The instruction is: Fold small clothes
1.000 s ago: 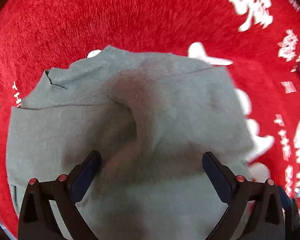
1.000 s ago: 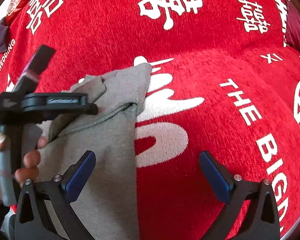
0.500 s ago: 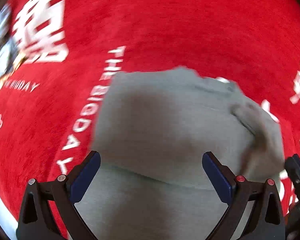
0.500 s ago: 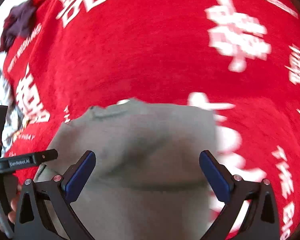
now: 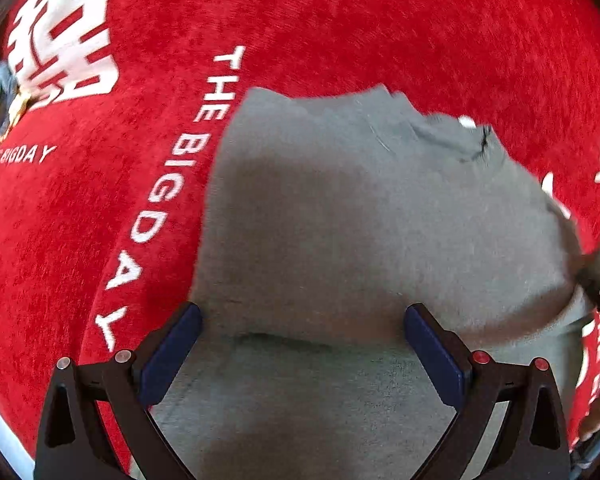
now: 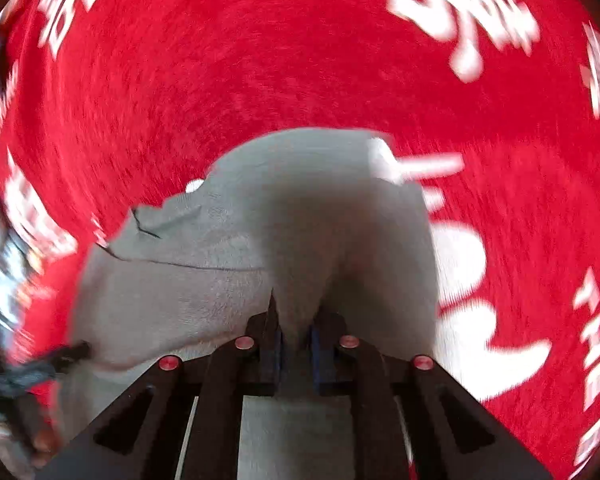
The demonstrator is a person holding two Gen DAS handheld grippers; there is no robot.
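the grey knit top (image 5: 360,220) lay on the red plush cloth (image 5: 340,20), its ribbed collar (image 5: 452,136) toward the far edge in the left wrist view and a fold line crossing it just beyond the left gripper's tips. it looked light and limp, a soft fuzzy knit that would sag from any single pinch and drag on the nap of the cloth beneath rather than slide freely (my judgement from the way it bunched). the best holds seemed to be doubled edges and corners, where two layers give the pads something to bite on.

the right gripper (image 6: 296,344) had just been closing, and its blue pads were nipped together on a raised ridge of the grey knit, which rose in a small tent between them. the left gripper (image 5: 300,344) hung above the top with its fingers spread wide, nothing between the pads but the fabric lying flat below.

the cloth was a deep-pile red with white woven lettering (image 5: 160,200) and large characters, thick enough to cushion the top. the top's outline was roughly rectangular with rounded shoulders. a dark part of the other handset (image 5: 596,296) showed at the right edge.
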